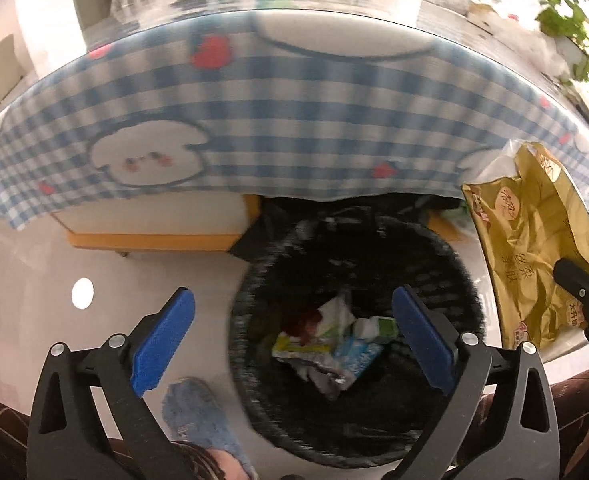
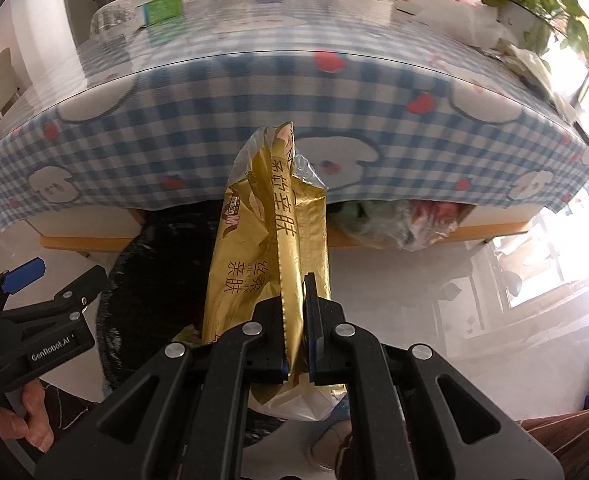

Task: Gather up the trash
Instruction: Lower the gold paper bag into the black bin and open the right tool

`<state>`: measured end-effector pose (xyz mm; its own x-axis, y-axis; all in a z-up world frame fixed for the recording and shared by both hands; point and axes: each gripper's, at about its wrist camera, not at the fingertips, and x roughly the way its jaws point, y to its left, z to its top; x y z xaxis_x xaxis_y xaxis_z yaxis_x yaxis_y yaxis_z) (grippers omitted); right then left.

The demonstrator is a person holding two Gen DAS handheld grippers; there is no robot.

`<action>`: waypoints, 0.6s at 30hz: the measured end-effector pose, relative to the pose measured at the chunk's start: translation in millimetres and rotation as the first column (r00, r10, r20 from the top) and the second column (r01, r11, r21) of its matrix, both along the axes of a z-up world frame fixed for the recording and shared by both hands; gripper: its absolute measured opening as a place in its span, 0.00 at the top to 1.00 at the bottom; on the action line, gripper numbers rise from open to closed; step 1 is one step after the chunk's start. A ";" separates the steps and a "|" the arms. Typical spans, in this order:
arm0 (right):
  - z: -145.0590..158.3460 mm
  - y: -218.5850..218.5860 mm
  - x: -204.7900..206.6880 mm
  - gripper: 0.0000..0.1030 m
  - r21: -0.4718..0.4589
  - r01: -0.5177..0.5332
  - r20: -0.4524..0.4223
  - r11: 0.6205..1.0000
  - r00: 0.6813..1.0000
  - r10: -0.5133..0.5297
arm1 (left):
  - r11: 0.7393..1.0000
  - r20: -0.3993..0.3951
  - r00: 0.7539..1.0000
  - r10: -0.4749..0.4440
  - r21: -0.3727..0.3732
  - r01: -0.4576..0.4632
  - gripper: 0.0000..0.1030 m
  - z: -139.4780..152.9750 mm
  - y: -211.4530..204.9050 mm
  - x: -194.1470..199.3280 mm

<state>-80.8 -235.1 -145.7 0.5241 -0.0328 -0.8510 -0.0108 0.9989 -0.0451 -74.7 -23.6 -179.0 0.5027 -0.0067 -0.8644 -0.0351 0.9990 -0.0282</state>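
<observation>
While the right gripper (image 2: 296,336) pinches a crumpled gold foil wrapper with dark printed characters (image 2: 270,248) edge-on between its black jaws, the wrapper's long axis runs straight out from the fingers, rising toward the table. It hangs above and partly in front of the round bin lined with a black plastic bag (image 2: 150,280), whose mouth lies to the left of the gripper in the right wrist view; the coming drop looks to depend on carrying the wrapper that way until it is over the opening. The left gripper (image 1: 290,344) stands spread wide with nothing between its blue pads, directly over the bin (image 1: 446,264), where white tissue, a green-capped container and torn packets already lie. From there the gold wrapper (image 1: 534,248) shows at the right, beside the bin rim, not yet over it. Beyond stands the low table under a blue-and-white checked cloth with cartoon faces and red hearts (image 1: 254,120), more litter on its far top.
</observation>
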 end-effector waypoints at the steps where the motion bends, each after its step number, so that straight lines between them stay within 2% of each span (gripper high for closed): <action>1: -0.6 6.1 0.4 0.95 0.001 -0.009 0.001 1.000 1.000 0.009 | 1.000 0.002 1.000 0.010 -0.001 -0.010 0.06 1.8 6.8 -1.2; 8: -11.4 41.5 3.5 0.95 -0.004 -0.058 -0.020 0.998 0.998 0.058 | 0.998 -0.002 0.998 0.058 -0.003 -0.058 0.06 6.7 45.3 -4.2; 18: -16.9 71.3 7.3 0.95 0.006 -0.088 -0.023 0.996 0.996 0.088 | 0.997 -0.012 0.997 0.075 -0.008 -0.075 0.06 14.0 67.3 -8.9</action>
<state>-73.5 -163.8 -162.6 0.5045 0.0171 -0.8632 -0.1001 0.9942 -0.0387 -83.5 43.7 -165.1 0.4915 0.0237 -0.8706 -0.1106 0.9932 -0.0354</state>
